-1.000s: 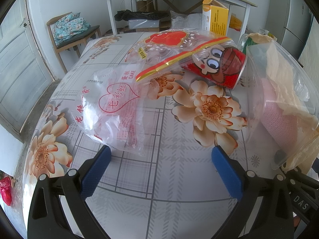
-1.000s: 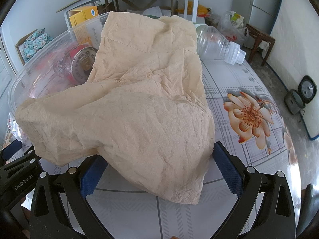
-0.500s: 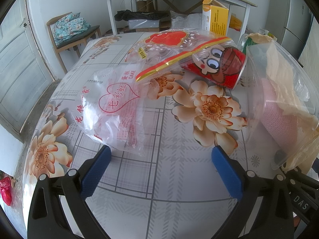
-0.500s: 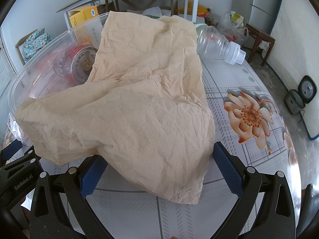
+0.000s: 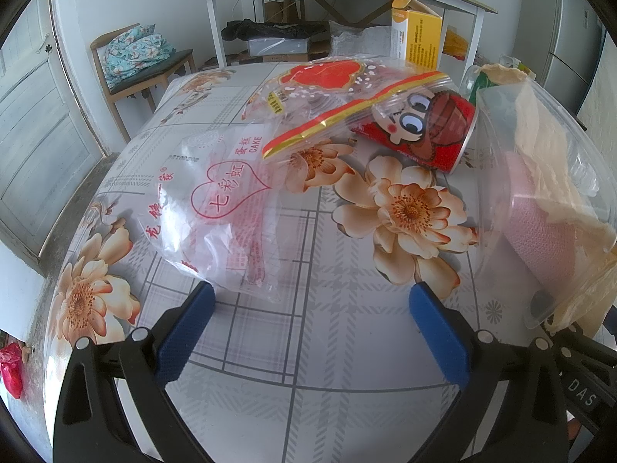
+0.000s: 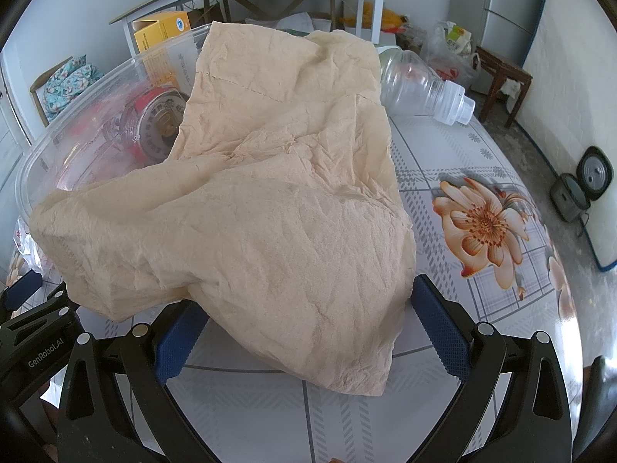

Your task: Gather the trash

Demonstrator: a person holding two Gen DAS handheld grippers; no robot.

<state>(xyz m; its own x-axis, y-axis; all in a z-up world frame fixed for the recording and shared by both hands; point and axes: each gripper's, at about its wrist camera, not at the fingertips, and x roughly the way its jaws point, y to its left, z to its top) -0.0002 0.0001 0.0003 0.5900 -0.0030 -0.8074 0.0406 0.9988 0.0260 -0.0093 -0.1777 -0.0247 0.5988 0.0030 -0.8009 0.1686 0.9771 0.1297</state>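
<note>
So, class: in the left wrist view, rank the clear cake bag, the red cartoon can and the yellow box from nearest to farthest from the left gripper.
1. Clear cake bag: just ahead, left.
2. Red cartoon can: farther back, right.
3. Yellow box: far table edge, right.

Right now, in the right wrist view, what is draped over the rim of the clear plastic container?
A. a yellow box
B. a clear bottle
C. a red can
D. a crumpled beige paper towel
D: the crumpled beige paper towel hangs over the rim of the clear plastic container, down toward the open right gripper.
</note>
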